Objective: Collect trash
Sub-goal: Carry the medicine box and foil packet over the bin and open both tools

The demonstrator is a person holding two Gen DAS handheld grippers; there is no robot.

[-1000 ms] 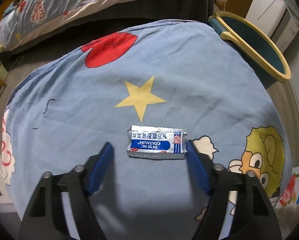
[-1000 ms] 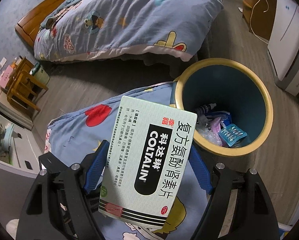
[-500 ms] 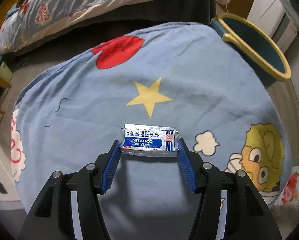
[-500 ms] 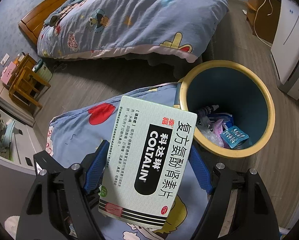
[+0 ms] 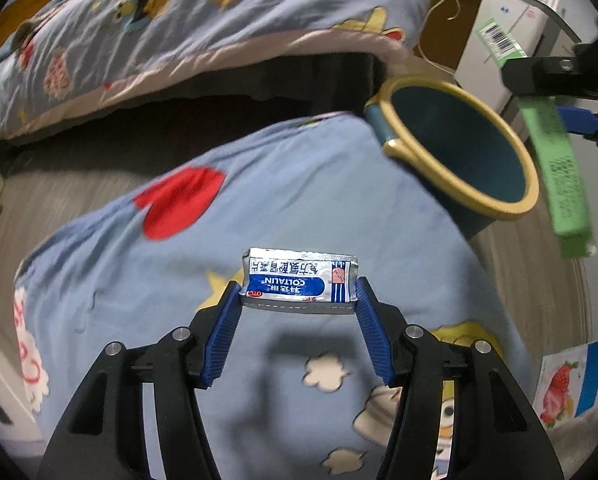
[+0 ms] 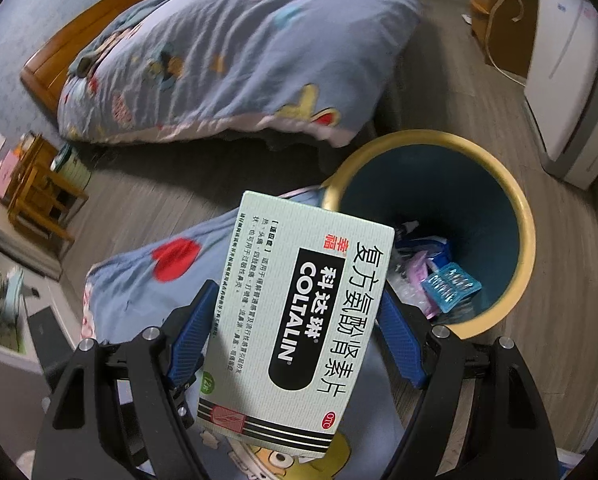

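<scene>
**Both grippers loaded, bin ahead and to the right**

Left gripper (image 5: pixel 299 296): jaws closed partway onto the foil blister pack (image 5: pixel 298 283), blue pads touching its two short ends. The pack's long axis runs straight across between the pads, printed face up. It looks lifted clear of the cushion (image 5: pixel 259 200), judging by the shadow below it.

Right gripper (image 6: pixel 299 320): jaws clamped on the long edges of the Coltalin box (image 6: pixel 299 320). The box's long axis points forward along the fingers, tilted slightly right, and its far end sticks out well past the tips. In the left wrist view the same box shows edge-on as a green strip at the far right, beside the bin.

Trash bin (image 6: pixel 515 208): round, yellow rim, blue inside, mouth open upward, standing on the floor just beside the cushion's far right corner. Wrappers and a blue blister already lie at the bottom. Seen from the right gripper, the box's far right corner already overlaps the rim, so the right hand is nearer; from the left gripper the bin (image 5: pixel 451 148) lies forward and to the right, well apart.

Room to move: air over the bin mouth is open. The bed (image 6: pixel 239 60) sits behind it and a white appliance (image 6: pixel 567 80) to its right. Likely snag: both grippers crowding the mouth at once.
</scene>
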